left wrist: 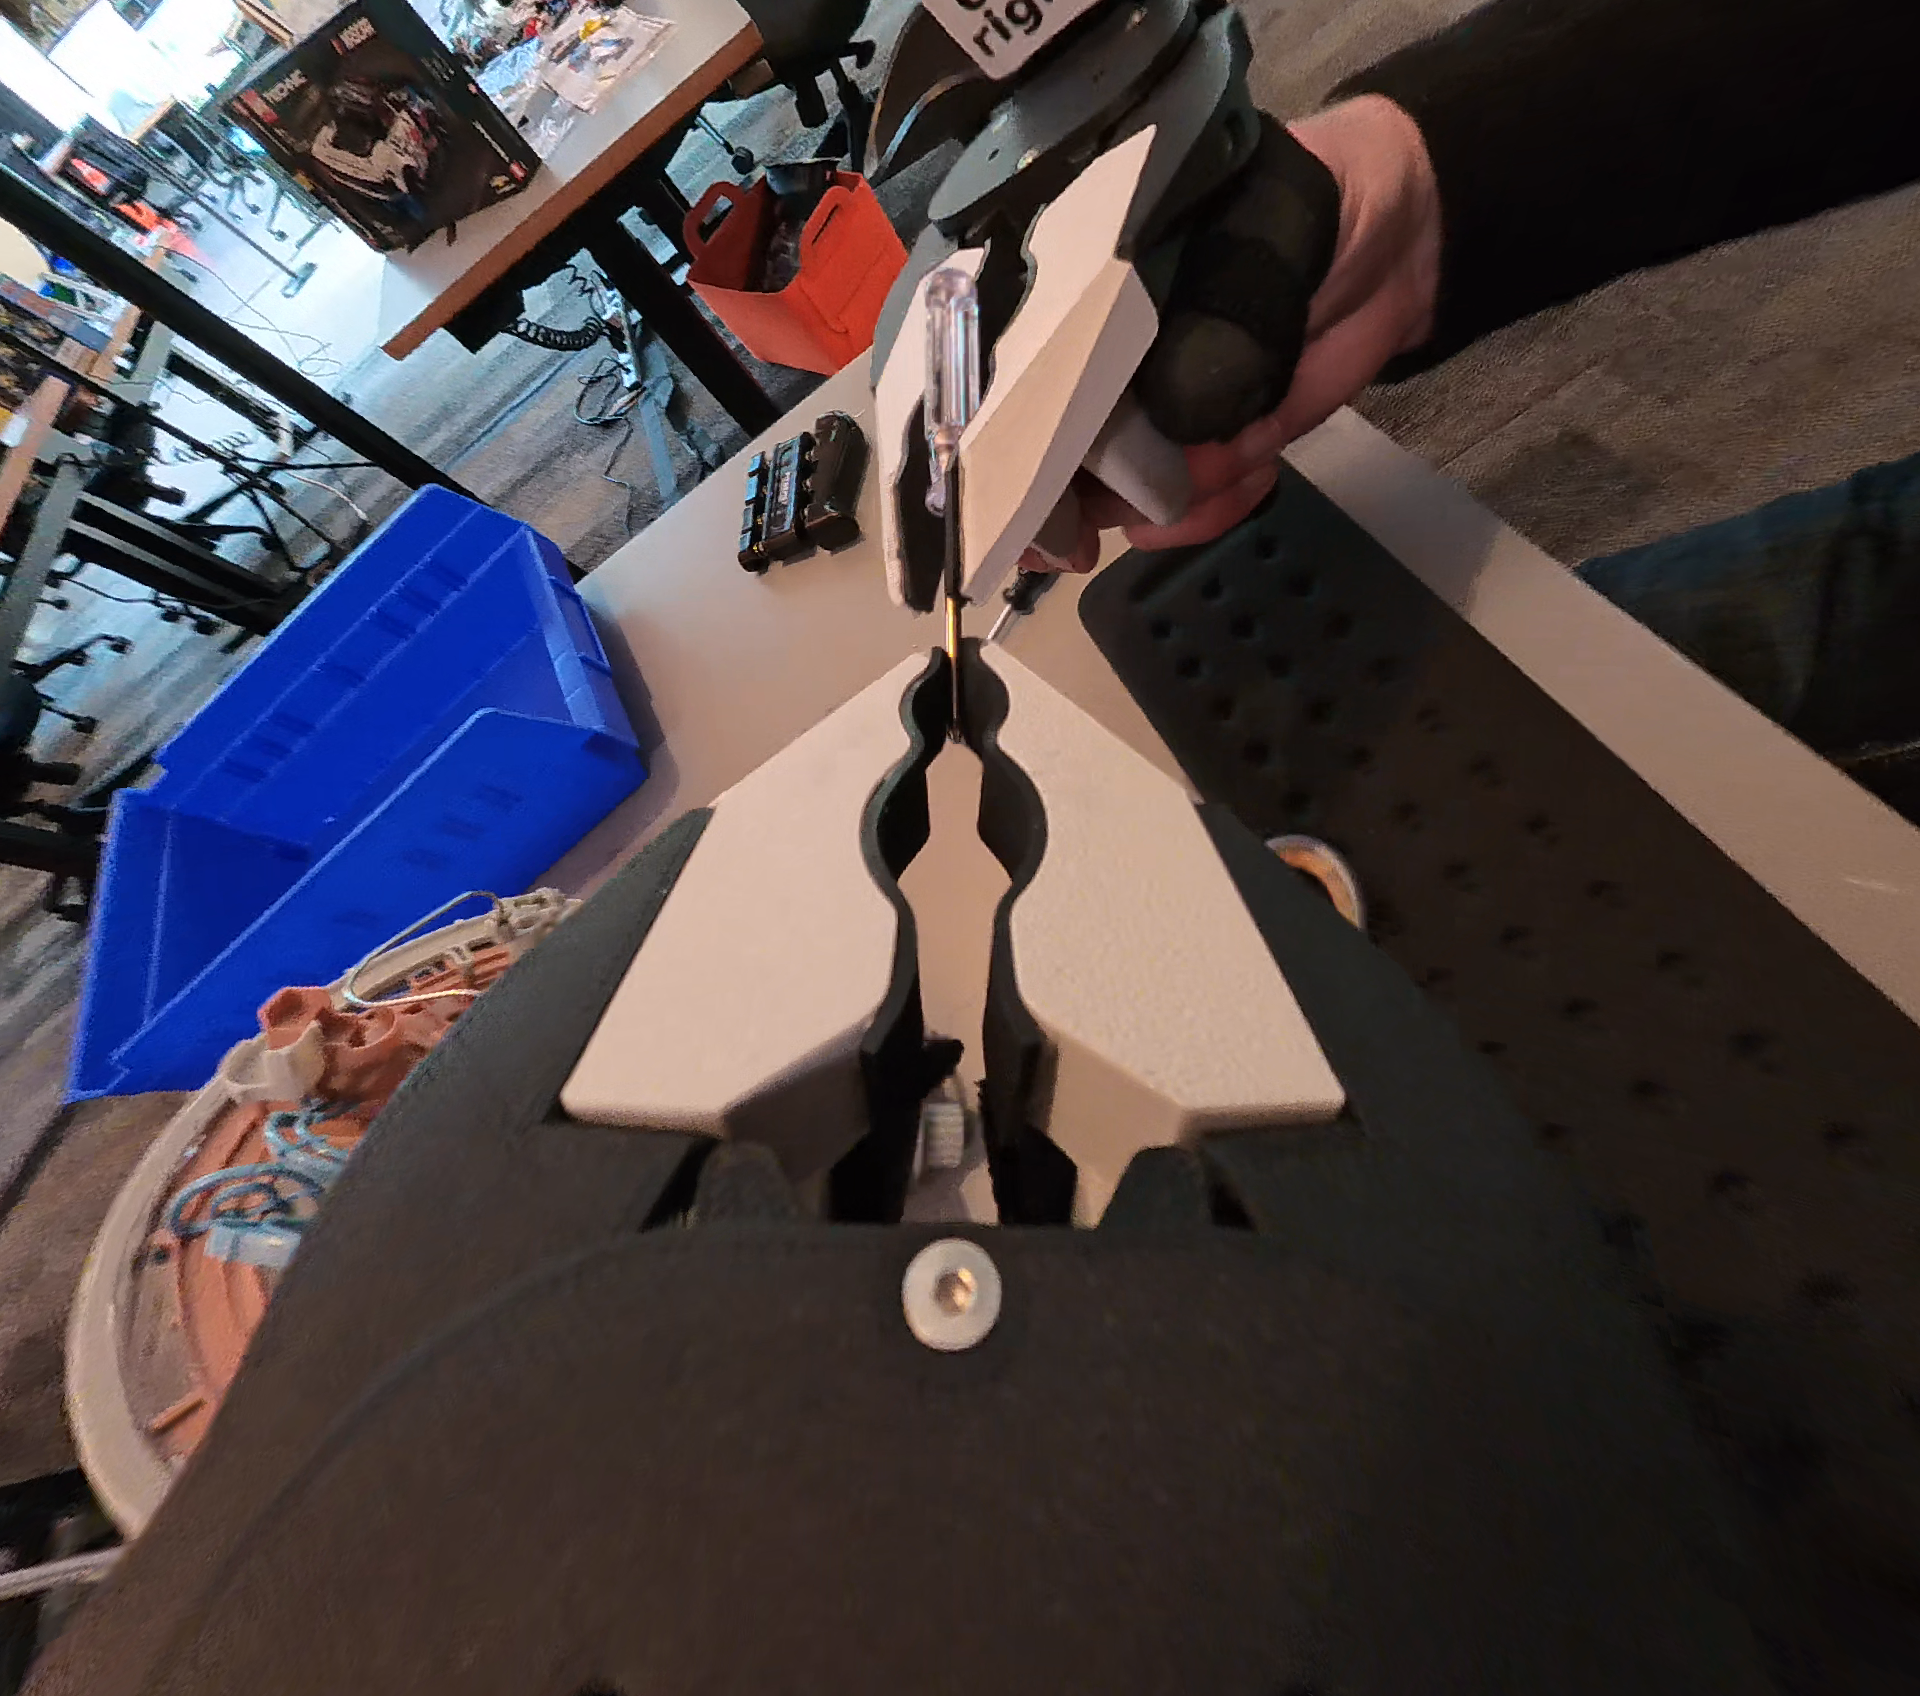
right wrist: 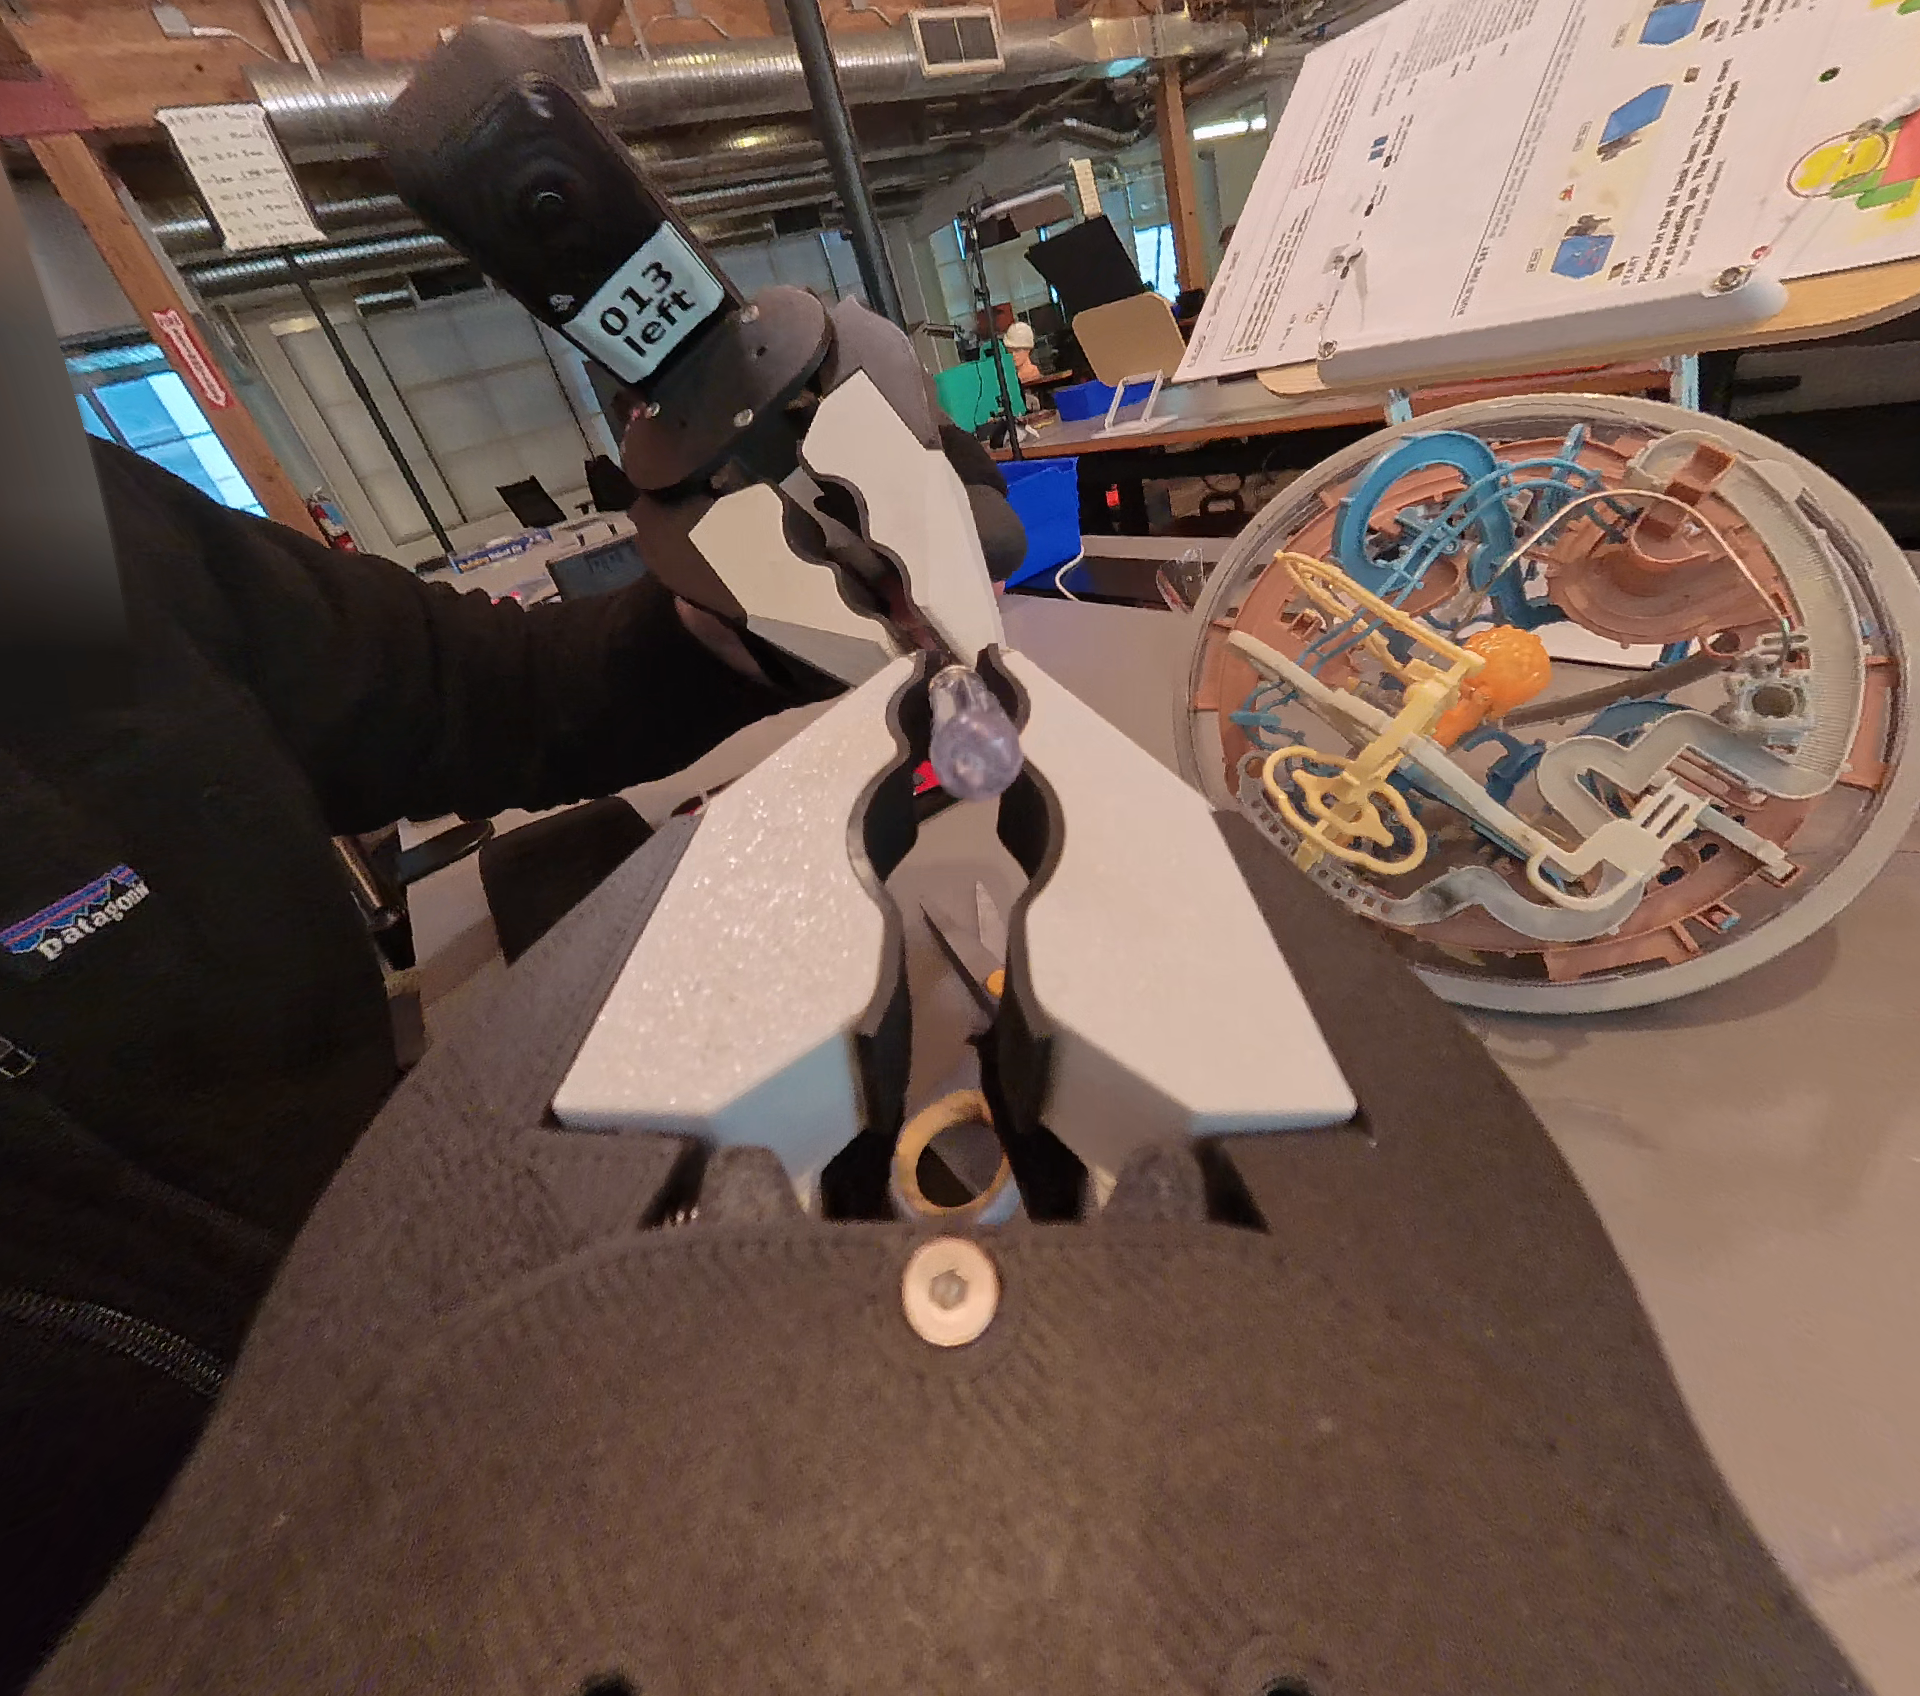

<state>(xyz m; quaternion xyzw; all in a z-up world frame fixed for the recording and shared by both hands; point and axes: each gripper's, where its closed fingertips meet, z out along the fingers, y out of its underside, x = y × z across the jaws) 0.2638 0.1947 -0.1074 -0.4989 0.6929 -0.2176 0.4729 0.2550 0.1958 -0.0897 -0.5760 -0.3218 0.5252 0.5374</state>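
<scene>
Both grippers pinch one small screwdriver (left wrist: 951, 368) above the table (left wrist: 790, 659): right gripper (left wrist: 940, 597) fingers on its clear handle, left gripper (left wrist: 954, 659) fingers on its shaft.

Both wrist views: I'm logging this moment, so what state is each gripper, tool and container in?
Right gripper: shut on the screwdriver's clear handle.
Left gripper: shut on the screwdriver's shaft.
Screwdriver: held off the table by both grippers.
Blue bin: on its side, open, nothing visible inside.
Maze ball: resting on the table, half shell off, tracks exposed.
</scene>
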